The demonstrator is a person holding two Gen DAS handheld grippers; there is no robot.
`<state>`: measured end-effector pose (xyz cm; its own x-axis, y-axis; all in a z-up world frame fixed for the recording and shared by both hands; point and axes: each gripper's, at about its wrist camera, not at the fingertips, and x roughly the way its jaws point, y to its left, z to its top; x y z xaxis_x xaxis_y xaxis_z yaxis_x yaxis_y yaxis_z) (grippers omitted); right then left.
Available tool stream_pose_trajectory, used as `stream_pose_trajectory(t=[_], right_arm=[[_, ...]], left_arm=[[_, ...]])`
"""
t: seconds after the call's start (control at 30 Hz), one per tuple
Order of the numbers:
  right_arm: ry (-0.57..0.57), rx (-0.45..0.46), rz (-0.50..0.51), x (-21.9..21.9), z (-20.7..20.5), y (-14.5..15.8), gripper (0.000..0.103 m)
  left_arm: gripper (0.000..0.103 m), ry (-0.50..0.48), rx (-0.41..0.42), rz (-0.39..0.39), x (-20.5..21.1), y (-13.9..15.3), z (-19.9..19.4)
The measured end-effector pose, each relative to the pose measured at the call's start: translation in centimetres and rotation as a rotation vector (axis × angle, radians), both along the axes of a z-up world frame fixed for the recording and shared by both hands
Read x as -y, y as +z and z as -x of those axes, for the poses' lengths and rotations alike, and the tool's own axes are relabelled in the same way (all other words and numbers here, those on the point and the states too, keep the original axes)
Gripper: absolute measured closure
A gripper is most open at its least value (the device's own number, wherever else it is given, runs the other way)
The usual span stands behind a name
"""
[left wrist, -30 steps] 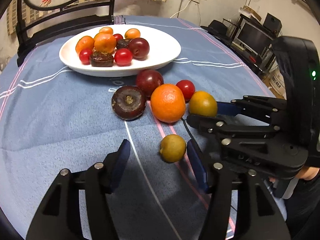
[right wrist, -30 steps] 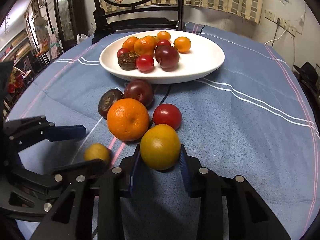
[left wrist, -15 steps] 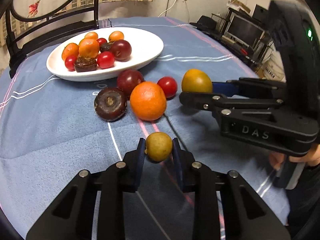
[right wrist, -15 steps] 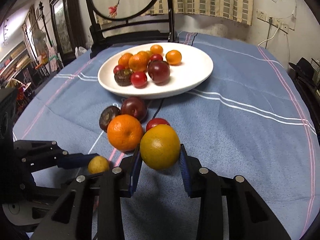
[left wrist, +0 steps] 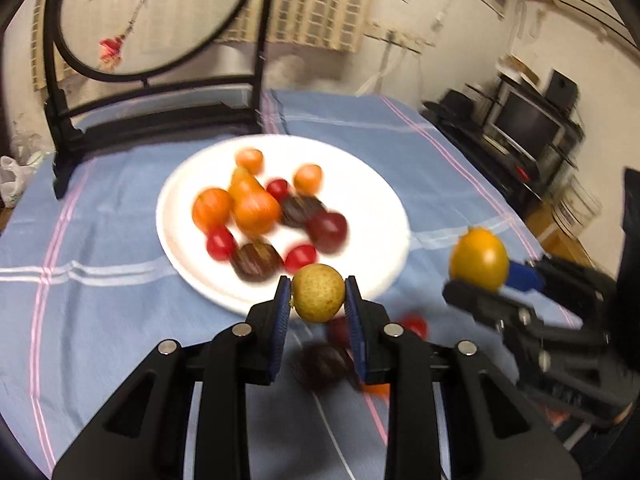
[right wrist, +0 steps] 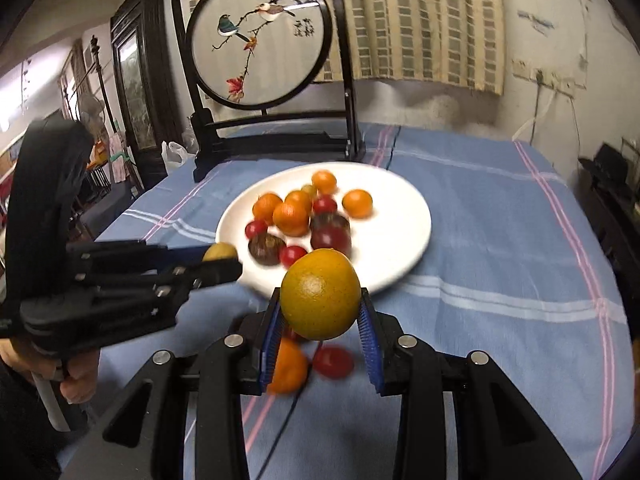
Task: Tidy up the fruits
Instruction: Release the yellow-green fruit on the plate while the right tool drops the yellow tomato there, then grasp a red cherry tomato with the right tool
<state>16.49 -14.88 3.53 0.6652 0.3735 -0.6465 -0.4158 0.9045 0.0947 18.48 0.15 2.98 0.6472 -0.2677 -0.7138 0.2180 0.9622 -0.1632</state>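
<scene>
My left gripper (left wrist: 318,300) is shut on a small yellow-green fruit (left wrist: 318,298) and holds it in the air near the front rim of the white plate (left wrist: 372,200). My right gripper (right wrist: 320,312) is shut on a yellow-orange citrus (right wrist: 320,294), also lifted, in front of the plate (right wrist: 400,216). The plate holds several oranges, red tomatoes and dark plums. Each gripper shows in the other's view: the right one (left wrist: 486,280), the left one (right wrist: 220,260). Below the grippers an orange (right wrist: 288,368), a red tomato (right wrist: 333,362) and a dark plum (left wrist: 320,364) lie on the cloth.
The table has a blue cloth (right wrist: 500,240) with white and pink stripes. A black stand with a round embroidered screen (right wrist: 260,40) stands at the table's far edge behind the plate. Shelves with a monitor (left wrist: 528,128) are off the table's right side.
Both grippers have risen from the cloth with their fruits and moved towards the plate. The left gripper shut on the small fruit between one second and half a second ago.
</scene>
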Motion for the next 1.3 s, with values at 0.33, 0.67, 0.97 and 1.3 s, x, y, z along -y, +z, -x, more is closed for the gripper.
stream_pose_trajectory(t=[0.33,0.67,0.97,1.3], right_arm=[[-0.074,-0.158,-0.031,-1.4,-6.5,-5.0,0.065],[-0.114,-0.136,-0.099,1.1,-5.7,-3.7,0.043],[-0.114,-0.105,-0.091,2.5,-2.2,-2.8,0.043],[-0.085,-0.134,0.058,3.0,3.3,-5.8,0.043]], left_arm=[[0.077,0.102,-0.079,0.014,-1.1,-3.3,-6.7],[0.028,0.233,-0.004,0.053,-2.7,-3.1,-4.0],[0.014,0.259,-0.002,0.060,-4.5,-3.1,0.9],[0.011,0.236,-0.035,0.082,-5.0,-4.6,3.9]])
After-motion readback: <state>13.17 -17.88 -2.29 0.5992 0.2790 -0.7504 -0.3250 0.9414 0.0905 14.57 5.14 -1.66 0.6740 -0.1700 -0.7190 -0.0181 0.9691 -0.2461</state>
